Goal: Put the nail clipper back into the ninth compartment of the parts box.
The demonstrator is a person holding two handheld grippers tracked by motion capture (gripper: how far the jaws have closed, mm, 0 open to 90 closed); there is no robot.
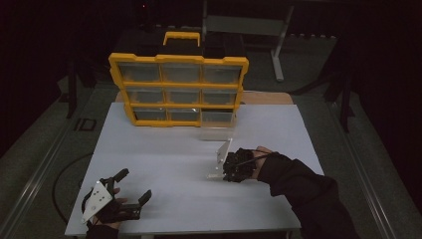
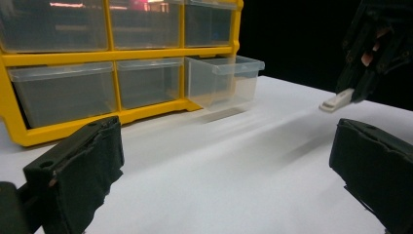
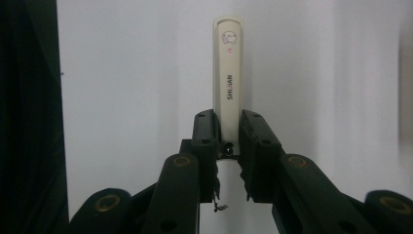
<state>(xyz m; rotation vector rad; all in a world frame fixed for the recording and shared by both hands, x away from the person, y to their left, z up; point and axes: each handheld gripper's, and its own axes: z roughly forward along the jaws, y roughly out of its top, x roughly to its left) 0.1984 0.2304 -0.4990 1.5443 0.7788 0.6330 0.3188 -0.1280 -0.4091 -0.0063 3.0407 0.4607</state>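
Jaws of the right gripper (image 3: pixel 229 127) pressed onto the near end of a slim cream-coloured clip-like piece (image 3: pixel 228 73), gripped from both sides, the rest of it jutting straight ahead past the jaw tips over the white worktop (image 1: pixel 164 164). Printed lettering and a small emblem visible along its top face. Jaws of the left gripper (image 1: pixel 135 185) spread wide, nothing between them, resting low near the front left corner of the worktop.

Ordered from biggest down: white worktop first, rectangular. Then yellow drawer cabinet (image 1: pixel 179 89) standing upright at the far edge, three rows of three clear drawers, yellow handle on top. Then one clear drawer (image 2: pixel 224 80) pulled out at the bottom right of the cabinet, sitting on the worktop surface. Then the right gripper, seen from above right of centre (image 1: pixel 238 164), held by a hand in a dark sleeve (image 1: pixel 298 184). Last, the cream piece, seen from the left gripper's camera (image 2: pixel 337 100) sticking out of those jaws, raised just above the worktop, well apart from the left gripper.
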